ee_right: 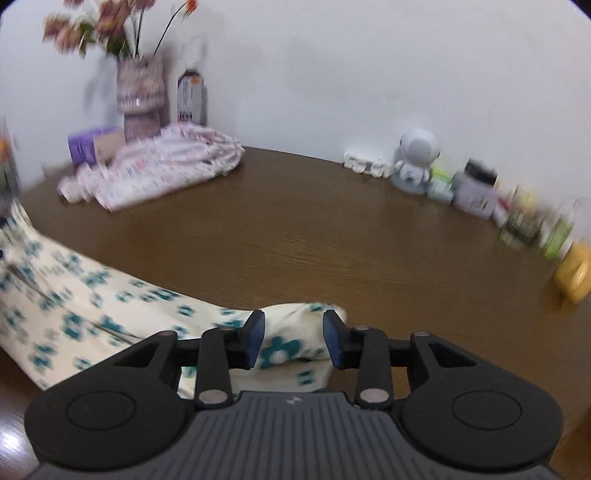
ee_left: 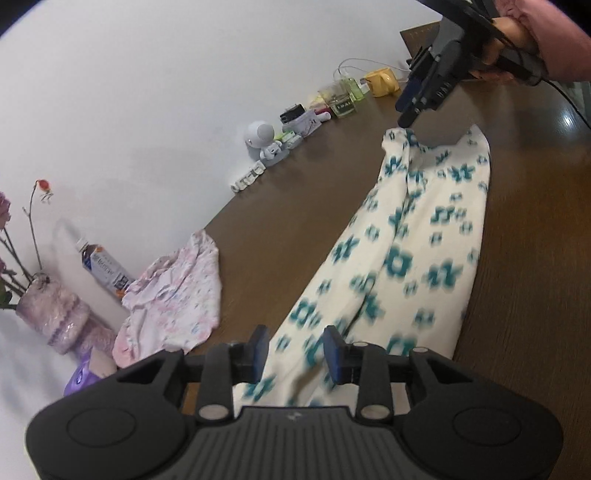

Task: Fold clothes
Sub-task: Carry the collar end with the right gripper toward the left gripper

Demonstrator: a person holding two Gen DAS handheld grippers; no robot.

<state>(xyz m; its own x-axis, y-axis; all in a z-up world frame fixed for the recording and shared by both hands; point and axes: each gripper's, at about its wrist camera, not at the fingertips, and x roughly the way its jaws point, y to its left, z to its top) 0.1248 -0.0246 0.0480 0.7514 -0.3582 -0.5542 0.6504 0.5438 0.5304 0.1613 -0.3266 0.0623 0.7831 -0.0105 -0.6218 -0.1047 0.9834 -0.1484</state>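
A cream garment with teal flowers (ee_left: 406,258) lies stretched lengthwise on the brown table (ee_left: 295,206). My left gripper (ee_left: 295,350) is open, its fingers apart just over the garment's near end. My right gripper (ee_right: 293,339) is open, with the garment's far corner (ee_right: 295,325) bunched between its fingers. In the left wrist view the right gripper (ee_left: 410,110) hovers right at that far corner. A second, pink floral garment (ee_left: 177,295) lies crumpled by the wall; it also shows in the right wrist view (ee_right: 155,170).
Along the wall stand a flower vase (ee_left: 51,317), a drink bottle (ee_left: 103,269), a purple box (ee_left: 81,376), a white robot figure (ee_left: 262,140), small boxes and jars (ee_left: 340,99) and a yellow mug (ee_left: 380,81). The person's pink-sleeved arm (ee_left: 546,33) holds the right gripper.
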